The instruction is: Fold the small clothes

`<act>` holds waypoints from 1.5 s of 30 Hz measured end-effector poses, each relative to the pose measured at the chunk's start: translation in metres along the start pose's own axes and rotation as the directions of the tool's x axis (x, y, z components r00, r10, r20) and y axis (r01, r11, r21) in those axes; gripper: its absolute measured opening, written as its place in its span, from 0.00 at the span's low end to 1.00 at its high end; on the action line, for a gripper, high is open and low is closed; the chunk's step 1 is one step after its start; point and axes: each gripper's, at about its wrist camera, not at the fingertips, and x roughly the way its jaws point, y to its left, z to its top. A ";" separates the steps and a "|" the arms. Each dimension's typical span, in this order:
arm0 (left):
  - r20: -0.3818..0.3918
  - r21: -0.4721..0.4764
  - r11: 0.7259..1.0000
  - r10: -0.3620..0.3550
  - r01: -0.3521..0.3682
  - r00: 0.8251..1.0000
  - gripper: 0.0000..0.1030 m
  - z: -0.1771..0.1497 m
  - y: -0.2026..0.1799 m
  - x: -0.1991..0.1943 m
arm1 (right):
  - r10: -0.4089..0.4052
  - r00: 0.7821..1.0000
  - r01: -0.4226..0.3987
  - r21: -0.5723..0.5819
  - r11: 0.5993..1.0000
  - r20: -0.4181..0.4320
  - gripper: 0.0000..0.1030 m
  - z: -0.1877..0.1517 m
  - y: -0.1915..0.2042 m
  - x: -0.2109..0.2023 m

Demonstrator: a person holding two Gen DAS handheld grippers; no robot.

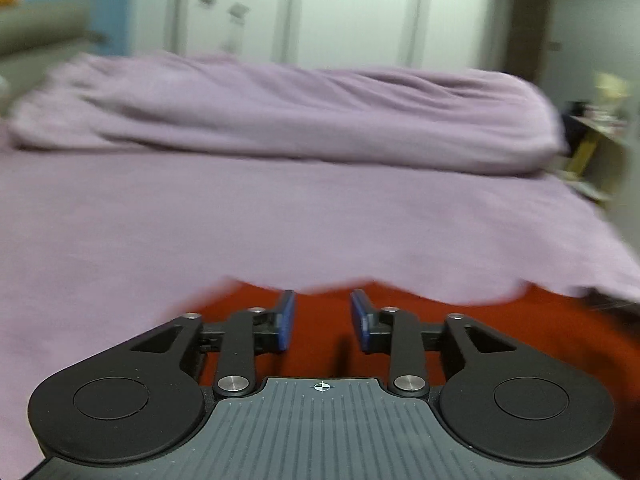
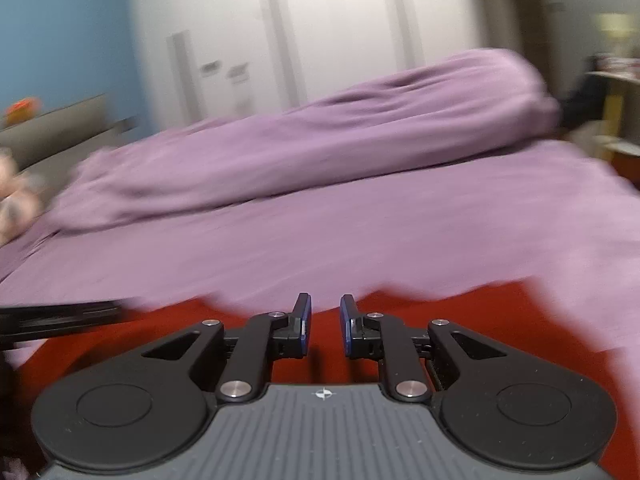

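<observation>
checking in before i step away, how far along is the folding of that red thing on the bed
Done: nothing looks folded yet; the red garment lies on the purple bed sheet with a wavy far edge. In hand: nothing is gripped. The left gripper and right gripper are both open above the red cloth. Left: grasping it and making every fold. Both views are blurred, and most of the garment is hidden under the grippers.

Inventory: one red garment (image 1: pixel 320 332), one purple bed (image 1: pixel 280 220), one rolled purple duvet (image 1: pixel 300 116), two hand-held grippers: left (image 1: pixel 322 320), right (image 2: pixel 325 326).
</observation>
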 end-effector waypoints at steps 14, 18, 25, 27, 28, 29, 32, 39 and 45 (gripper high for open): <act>-0.064 0.040 0.997 0.065 -0.062 0.996 0.64 -0.012 -0.011 0.059 | -0.307 0.951 0.308 0.022 0.951 -0.044 0.14 -0.002 -0.084 0.024; -0.065 0.017 0.997 0.073 -0.072 0.995 0.70 -0.010 0.005 0.067 | -0.278 0.960 0.280 0.064 0.958 -0.039 0.14 -0.007 -0.098 0.018; -0.055 0.035 0.998 0.059 -0.057 0.997 0.71 -0.011 0.018 0.069 | -0.236 0.972 0.237 0.147 0.960 -0.026 0.14 -0.011 -0.111 0.016; -0.053 0.024 0.998 0.061 -0.060 0.997 0.69 -0.009 0.022 0.067 | -0.224 0.974 0.226 0.179 0.958 -0.030 0.14 -0.008 -0.114 0.012; -0.054 0.026 0.998 0.064 -0.062 0.997 0.67 -0.008 0.023 0.063 | -0.227 0.973 0.229 0.196 0.954 -0.034 0.14 -0.006 -0.115 0.009; -0.049 0.036 0.997 0.076 -0.074 0.996 0.65 -0.007 0.024 0.057 | -0.233 0.972 0.235 0.202 0.951 -0.033 0.14 -0.003 -0.114 0.004; -0.027 0.083 0.984 0.160 -0.158 0.987 0.69 -0.010 0.031 0.033 | -0.272 0.962 0.271 0.141 0.952 -0.018 0.14 -0.005 -0.100 -0.026; -0.061 0.038 0.983 0.179 -0.177 0.982 0.73 -0.040 0.074 -0.001 | -0.376 0.925 0.380 0.090 0.921 -0.062 0.13 -0.044 -0.114 -0.044; -0.132 -0.146 0.970 0.177 -0.195 0.975 0.79 -0.039 0.106 -0.009 | -0.501 0.858 0.499 -0.044 0.865 -0.110 0.13 -0.028 -0.093 -0.034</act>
